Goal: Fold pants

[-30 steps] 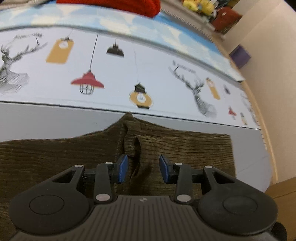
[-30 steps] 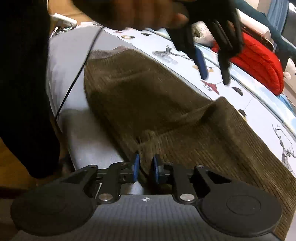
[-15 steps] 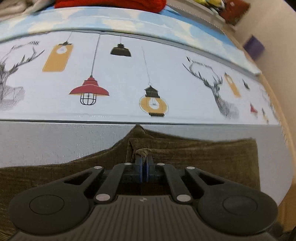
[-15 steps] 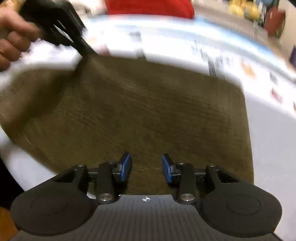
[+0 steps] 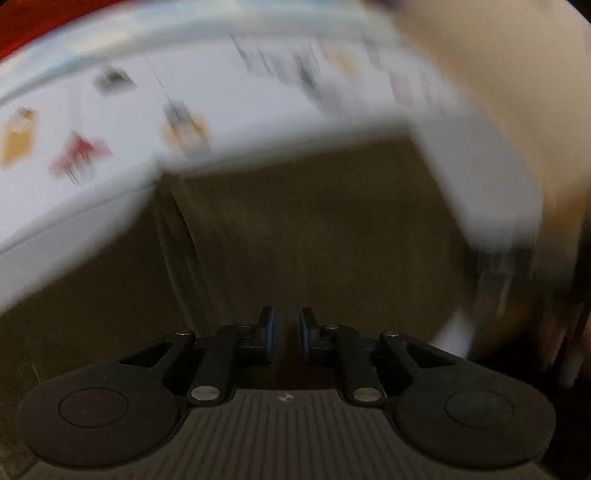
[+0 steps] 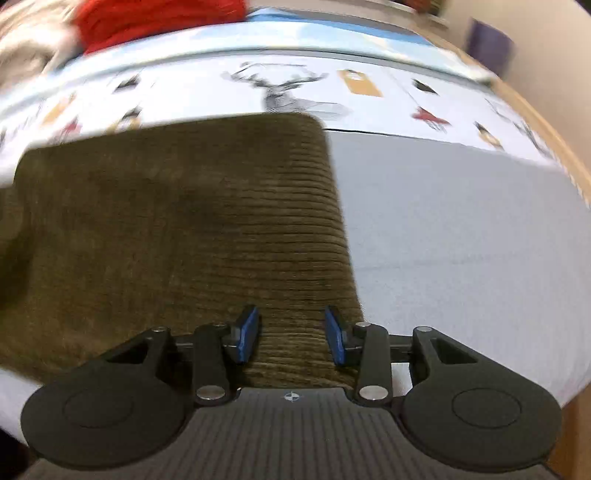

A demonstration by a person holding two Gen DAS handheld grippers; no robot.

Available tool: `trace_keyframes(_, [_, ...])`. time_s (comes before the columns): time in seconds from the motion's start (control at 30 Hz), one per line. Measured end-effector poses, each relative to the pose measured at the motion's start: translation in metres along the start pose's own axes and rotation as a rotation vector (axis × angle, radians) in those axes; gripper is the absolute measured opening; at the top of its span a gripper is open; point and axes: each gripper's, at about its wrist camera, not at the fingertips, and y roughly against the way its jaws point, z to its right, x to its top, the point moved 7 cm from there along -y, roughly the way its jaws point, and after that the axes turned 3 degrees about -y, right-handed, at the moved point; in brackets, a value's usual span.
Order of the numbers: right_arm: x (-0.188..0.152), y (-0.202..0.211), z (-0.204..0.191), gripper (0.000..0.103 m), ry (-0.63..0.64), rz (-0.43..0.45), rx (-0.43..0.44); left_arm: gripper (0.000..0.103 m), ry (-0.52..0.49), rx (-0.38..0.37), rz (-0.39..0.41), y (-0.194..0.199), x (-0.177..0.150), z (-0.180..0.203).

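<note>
The brown corduroy pants lie folded on the bed, their right edge running straight down the middle of the right wrist view. My right gripper is open just above the pants' near right corner, holding nothing. In the blurred left wrist view the pants fill the middle. My left gripper hangs over them with its blue pads a small gap apart and no cloth between them.
The bed has a grey sheet and a white cover printed with lamps and deer. A red cushion lies at the far side. The bed's wooden edge runs along the right.
My left gripper let go of the pants fold and opened slightly while swinging fast. My right gripper stayed open and moved to the pants' right edge. The pants now lie flatter.
</note>
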Motion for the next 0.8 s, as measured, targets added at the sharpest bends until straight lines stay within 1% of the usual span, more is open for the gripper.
trace_keyframes(0.03, [0.003, 0.003, 0.000, 0.040, -0.011, 0.013, -0.015, 0.015, -0.065, 0.028, -0.081, -0.012, -0.018, 0.006])
trace_keyframes(0.07, [0.004, 0.008, 0.002, 0.040, -0.003, 0.037, -0.045, 0.015, -0.151, 0.059, -0.090, -0.014, -0.030, 0.014])
trace_keyframes(0.1, [0.004, 0.006, 0.007, 0.040, 0.015, 0.044, -0.077, 0.015, -0.211, 0.079, -0.057, -0.008, -0.032, 0.021])
trace_keyframes(0.13, [0.002, -0.001, 0.015, 0.042, 0.020, 0.021, -0.120, 0.015, -0.199, 0.069, -0.033, 0.001, -0.032, 0.022])
trace_keyframes(0.17, [-0.001, -0.010, 0.024, 0.053, -0.015, -0.009, -0.141, 0.015, -0.146, 0.043, -0.016, 0.007, -0.034, 0.018])
trace_keyframes(0.2, [-0.003, -0.014, 0.035, 0.057, -0.105, -0.022, -0.125, 0.015, -0.108, 0.024, -0.006, 0.009, -0.037, 0.015])
trace_keyframes(0.23, [-0.002, -0.015, 0.041, 0.057, -0.167, -0.034, -0.107, 0.015, -0.103, 0.034, -0.025, 0.006, -0.043, 0.012])
trace_keyframes(0.27, [-0.001, -0.013, 0.043, 0.057, -0.195, -0.040, -0.098, 0.015, -0.134, 0.073, -0.062, 0.000, -0.052, 0.010])
trace_keyframes(0.3, [0.001, -0.011, 0.041, 0.057, -0.172, -0.034, -0.108, 0.016, -0.171, 0.115, -0.107, -0.007, -0.060, 0.010])
trace_keyframes(0.33, [0.003, -0.006, 0.039, 0.057, -0.131, -0.022, -0.132, 0.018, -0.190, 0.139, -0.111, -0.007, -0.064, 0.009])
trace_keyframes(0.37, [0.005, -0.002, 0.037, 0.056, -0.104, -0.013, -0.154, 0.021, -0.186, 0.153, -0.084, -0.002, -0.062, 0.008])
trace_keyframes(0.4, [0.009, 0.006, 0.035, 0.055, -0.091, 0.002, -0.158, 0.021, -0.167, 0.161, -0.048, 0.006, -0.059, 0.006])
trace_keyframes(0.47, [0.018, 0.032, 0.030, 0.055, -0.102, 0.067, -0.109, 0.022, -0.127, 0.168, 0.020, 0.022, -0.056, 0.003])
trace_keyframes(0.53, [0.032, 0.059, 0.020, 0.057, -0.074, 0.144, -0.047, 0.022, -0.110, 0.186, 0.062, 0.032, -0.055, 0.001])
trace_keyframes(0.6, [0.044, 0.085, 0.005, 0.059, -0.015, 0.218, 0.014, 0.022, -0.099, 0.209, 0.072, 0.038, -0.057, -0.001])
trace_keyframes(0.67, [0.056, 0.103, -0.008, 0.060, 0.041, 0.270, 0.068, 0.022, -0.094, 0.241, 0.076, 0.046, -0.058, -0.002])
trace_keyframes(0.77, [0.071, 0.127, -0.030, 0.065, 0.122, 0.332, 0.142, 0.022, -0.066, 0.268, 0.084, 0.047, -0.065, -0.009])
trace_keyframes(0.8, [0.073, 0.133, -0.038, 0.065, 0.150, 0.350, 0.171, 0.022, -0.056, 0.275, 0.086, 0.049, -0.068, -0.011])
